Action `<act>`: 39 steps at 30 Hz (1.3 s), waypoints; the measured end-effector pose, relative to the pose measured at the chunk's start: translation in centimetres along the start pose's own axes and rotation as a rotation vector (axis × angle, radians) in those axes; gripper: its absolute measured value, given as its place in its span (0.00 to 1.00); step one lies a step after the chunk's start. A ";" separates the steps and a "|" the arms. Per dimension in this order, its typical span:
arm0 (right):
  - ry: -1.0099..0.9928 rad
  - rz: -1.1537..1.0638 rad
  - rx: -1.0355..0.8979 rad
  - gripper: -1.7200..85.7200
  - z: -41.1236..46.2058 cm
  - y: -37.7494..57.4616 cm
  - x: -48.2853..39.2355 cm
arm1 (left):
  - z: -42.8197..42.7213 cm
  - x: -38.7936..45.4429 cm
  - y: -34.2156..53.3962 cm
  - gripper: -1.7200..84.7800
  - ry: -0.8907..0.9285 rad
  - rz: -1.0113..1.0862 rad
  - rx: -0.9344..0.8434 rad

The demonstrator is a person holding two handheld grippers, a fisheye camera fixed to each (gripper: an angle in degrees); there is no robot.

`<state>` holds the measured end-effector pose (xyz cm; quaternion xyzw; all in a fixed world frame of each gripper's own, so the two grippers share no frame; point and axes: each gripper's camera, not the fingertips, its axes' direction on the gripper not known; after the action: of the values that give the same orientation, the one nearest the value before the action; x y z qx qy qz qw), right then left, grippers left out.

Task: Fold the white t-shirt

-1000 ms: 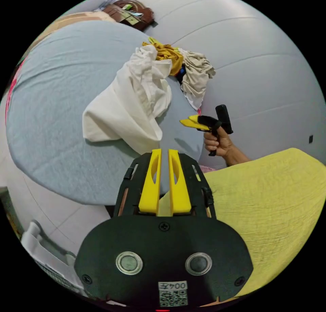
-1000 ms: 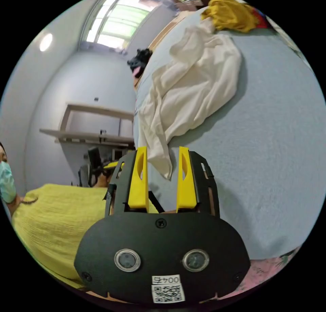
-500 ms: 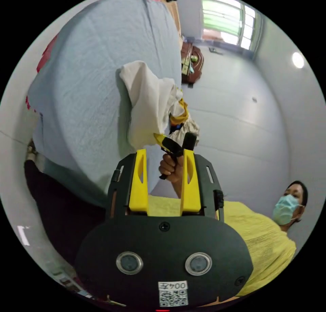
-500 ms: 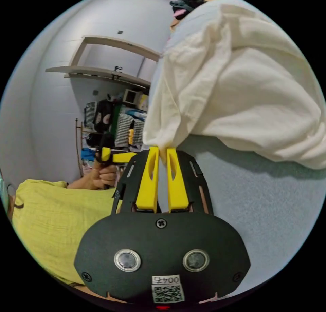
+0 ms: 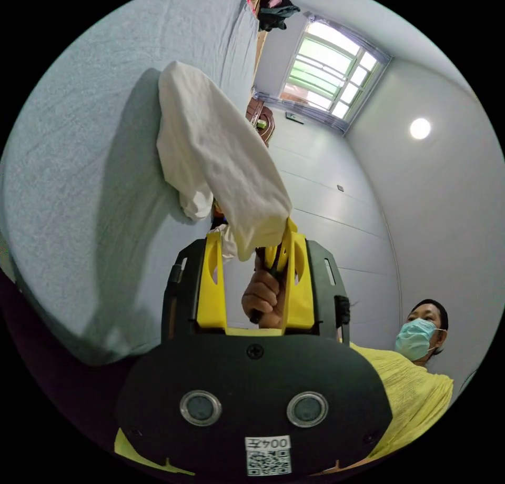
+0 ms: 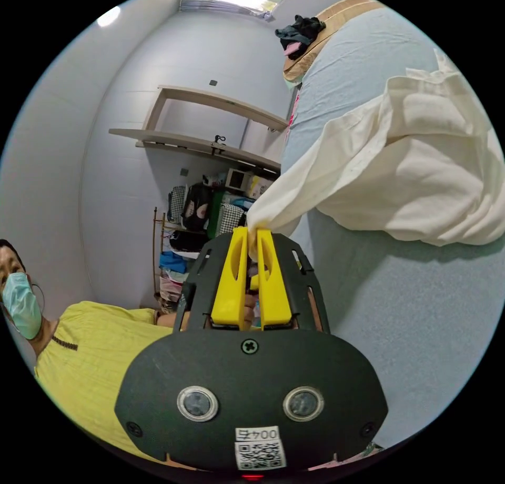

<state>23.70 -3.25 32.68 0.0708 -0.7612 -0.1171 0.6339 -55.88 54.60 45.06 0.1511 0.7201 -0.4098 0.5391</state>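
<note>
Right gripper: the black-bodied tool with yellow jaws (image 6: 251, 242) is clenched on a pulled-out corner of the white cotton t-shirt (image 6: 415, 173), both jaws pressed together on the fabric at their tips.

White t-shirt: in the right gripper view it stretches from the jaw tips in a taut cone toward a rumpled bulk that rests on the pale blue bed sheet (image 6: 421, 321). In the left gripper view the same garment (image 5: 215, 152) hangs as a long drape off the sheet (image 5: 79, 163), its lower tip dropping between the left tool's jaws.

Left gripper: its yellow jaws (image 5: 251, 247) stand wide apart, released, with the shirt's hanging tip between them and touching neither clearly.

Hand: a hand (image 5: 262, 297) shows between the left jaws, wrapped around the handle of the other yellow-and-black tool just below the shirt's tip.

Person: a figure in a yellow crinkled top (image 6: 89, 347) and a light green face mask (image 5: 414, 338) stands beside the bed.

Room: a barred window (image 5: 326, 71) and a round ceiling light (image 5: 420, 128) sit on pale walls; wall shelves (image 6: 205, 131) hang above a rack of stored bags and clothes (image 6: 194, 221). A dark bundle of cloth (image 6: 299, 31) lies at the bed's far end.
</note>
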 end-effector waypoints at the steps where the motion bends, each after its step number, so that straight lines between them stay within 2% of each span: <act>1: 0.006 0.001 0.001 0.07 -0.1 -0.5 -0.1 | -0.6 0.3 0.1 0.18 0.014 0.013 0.012; 5: -0.043 -0.003 0.022 0.07 -0.9 -2.4 0.0 | -3.0 3.3 0.2 0.07 -0.036 0.095 0.006; 8: 0.034 0.004 0.081 0.08 -3.1 -4.2 0.3 | -5.7 6.1 0.4 0.05 -0.044 0.143 0.021; 10: 0.217 0.037 0.173 0.12 -6.5 -6.0 1.0 | -7.4 7.9 0.7 0.05 -0.109 0.178 0.016; 12: 0.290 0.109 0.238 0.16 -9.7 -7.7 2.5 | -9.1 9.1 1.1 0.05 -0.170 0.190 0.001; 16: 0.251 0.310 0.438 0.22 -16.8 -11.5 6.6 | -12.0 10.2 1.8 0.05 -0.201 0.167 0.003; 22: 0.483 0.384 0.319 0.26 -17.3 -20.3 7.2 | -13.6 11.4 2.6 0.05 -0.198 0.127 -0.026; 24: 0.490 0.389 0.283 0.26 -16.6 -22.4 7.4 | -14.0 12.0 2.8 0.05 -0.216 0.123 -0.044; 29: 0.471 0.399 0.303 0.26 -15.8 -26.2 6.1 | -15.5 14.4 3.2 0.05 -0.275 0.129 -0.088; 31: 0.463 0.409 0.255 0.24 -14.9 -27.9 5.4 | -16.0 15.3 3.4 0.05 -0.296 0.132 -0.104; 33: 0.477 0.411 0.223 0.14 -14.6 -28.7 4.6 | -16.7 16.3 3.5 0.05 -0.316 0.137 -0.109; 35: 0.519 0.378 0.273 0.07 -15.3 -28.9 2.3 | -18.0 18.3 3.3 0.05 -0.330 0.153 -0.088; 39: 0.539 0.139 0.505 0.06 -19.6 -28.9 -8.1 | -20.6 24.0 1.8 0.05 -0.283 0.242 0.006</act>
<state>43.27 -30.75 20.55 0.2015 -0.5751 0.1405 0.7803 -77.09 65.87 24.35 0.1792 0.6122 -0.3614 0.6801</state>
